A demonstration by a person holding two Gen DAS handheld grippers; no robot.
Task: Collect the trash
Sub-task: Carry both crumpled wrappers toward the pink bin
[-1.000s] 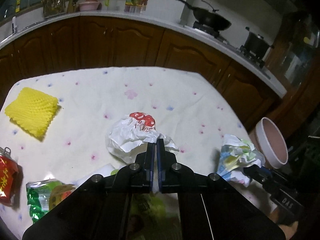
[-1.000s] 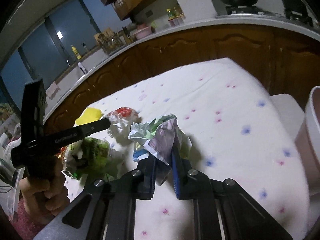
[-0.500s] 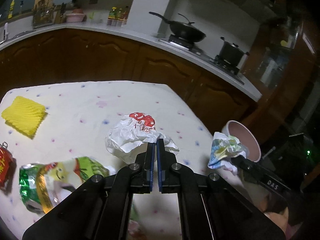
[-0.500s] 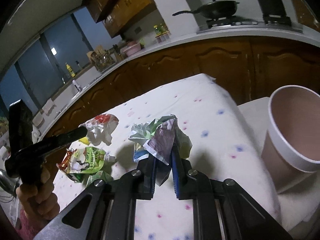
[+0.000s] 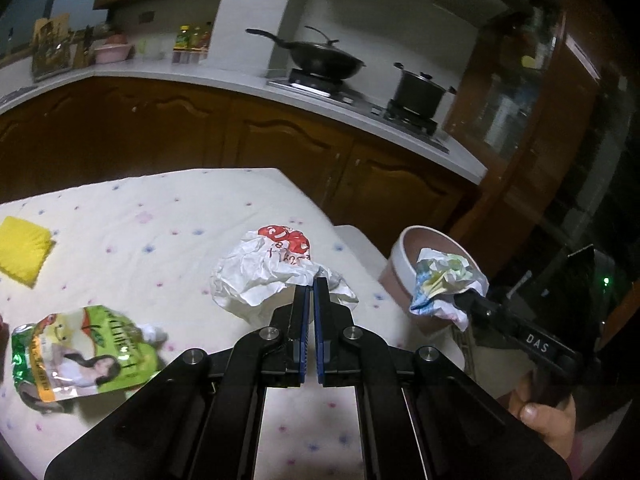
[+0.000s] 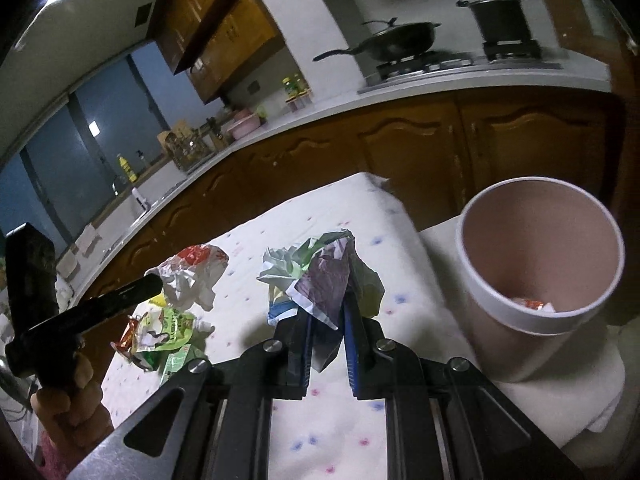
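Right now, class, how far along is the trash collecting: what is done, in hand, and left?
Done: some trash lies in the pink bin. In hand: the left gripper pinches a white wrapper; the right gripper holds crumpled paper. Left: green pouch and yellow foam net.

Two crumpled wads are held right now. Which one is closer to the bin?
The multicoloured paper wad in the right tongs, already near the pink bin. The white wrapper with red print, in the left tongs, hangs over the table.
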